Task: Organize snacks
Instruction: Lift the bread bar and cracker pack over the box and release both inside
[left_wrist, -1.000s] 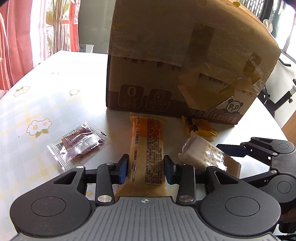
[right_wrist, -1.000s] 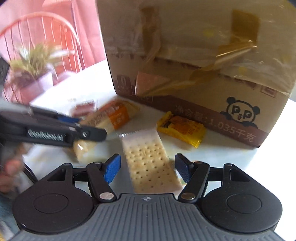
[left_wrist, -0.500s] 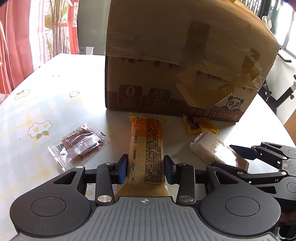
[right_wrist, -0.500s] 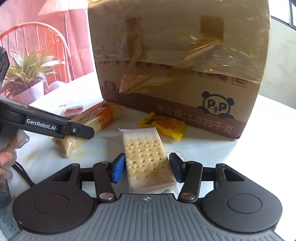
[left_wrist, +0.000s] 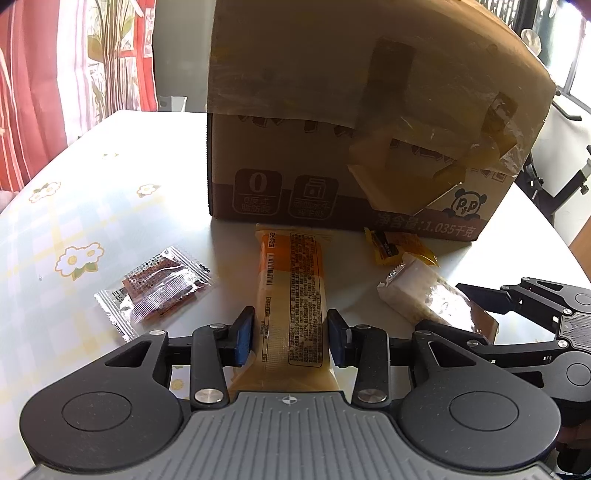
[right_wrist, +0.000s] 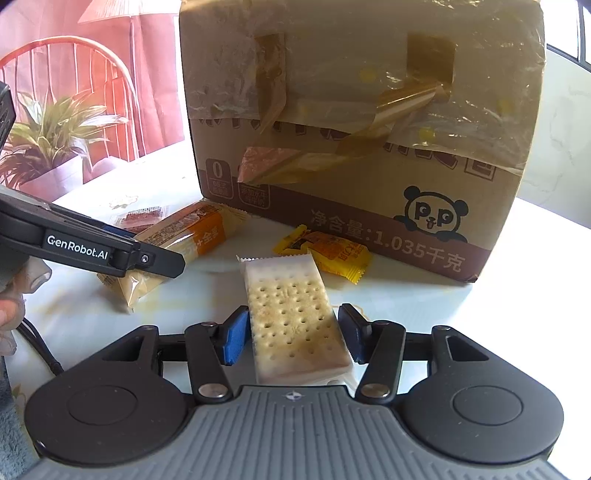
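My left fingers (left_wrist: 248, 334) clamp the long orange pack (left_wrist: 291, 295), my right fingers (right_wrist: 234, 336) the cracker pack (right_wrist: 295, 317), both on the counter (left_wrist: 110, 221) near the box (left_wrist: 351, 110). Crackers are brittle, the film slippery: I'd grip lightly mid-length. Both long axes point at the box.

The big cardboard box (left_wrist: 354, 122) stands like a wall right ahead of you; you cannot go straight past it. The table (left_wrist: 110, 177) to its left is bare and wide, so you can pass there; only the small red snack packet (left_wrist: 159, 288) lies in that part. The yellow packet (right_wrist: 325, 251) sits close against the box; the gap there is tight.
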